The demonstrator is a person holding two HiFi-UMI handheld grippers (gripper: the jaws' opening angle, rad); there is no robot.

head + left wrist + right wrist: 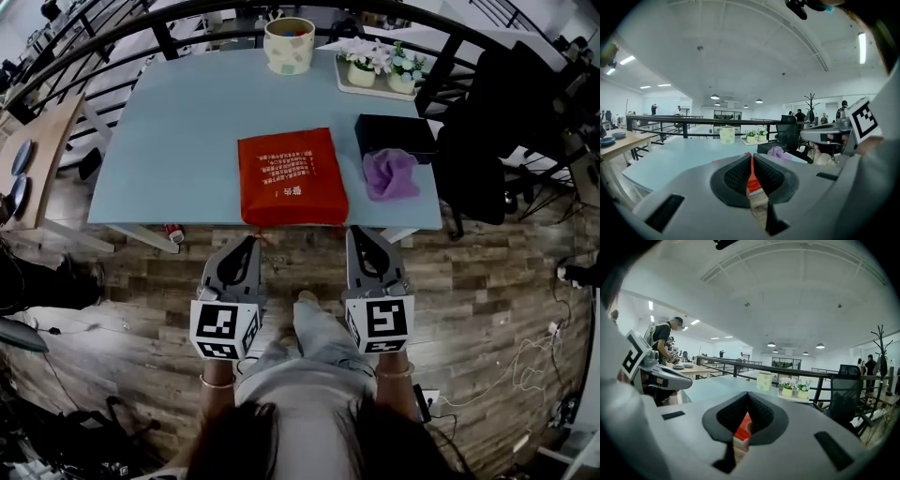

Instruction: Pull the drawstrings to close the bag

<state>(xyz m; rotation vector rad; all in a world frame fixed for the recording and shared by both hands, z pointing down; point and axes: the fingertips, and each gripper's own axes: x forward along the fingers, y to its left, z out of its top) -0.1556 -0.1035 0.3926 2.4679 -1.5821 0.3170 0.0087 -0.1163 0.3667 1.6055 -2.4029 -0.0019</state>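
A flat red bag (292,177) with white print lies at the near edge of the light blue table (178,141). I cannot make out its drawstrings. My left gripper (248,244) is off the table, just in front of the bag's near left corner, jaws shut with nothing in them. My right gripper (362,236) is level with it, off the near right corner, also shut and holding nothing. In the left gripper view, the red bag (751,182) shows as a sliver below the shut left gripper (751,158). The right gripper (747,400) shows the bag (742,426) likewise.
Right of the bag lie a purple cloth (390,173) and a black box (394,136). A patterned cup (289,44) and a tray of potted plants (380,67) stand at the far edge. A black chair (487,141) is at the right; a railing runs behind the table.
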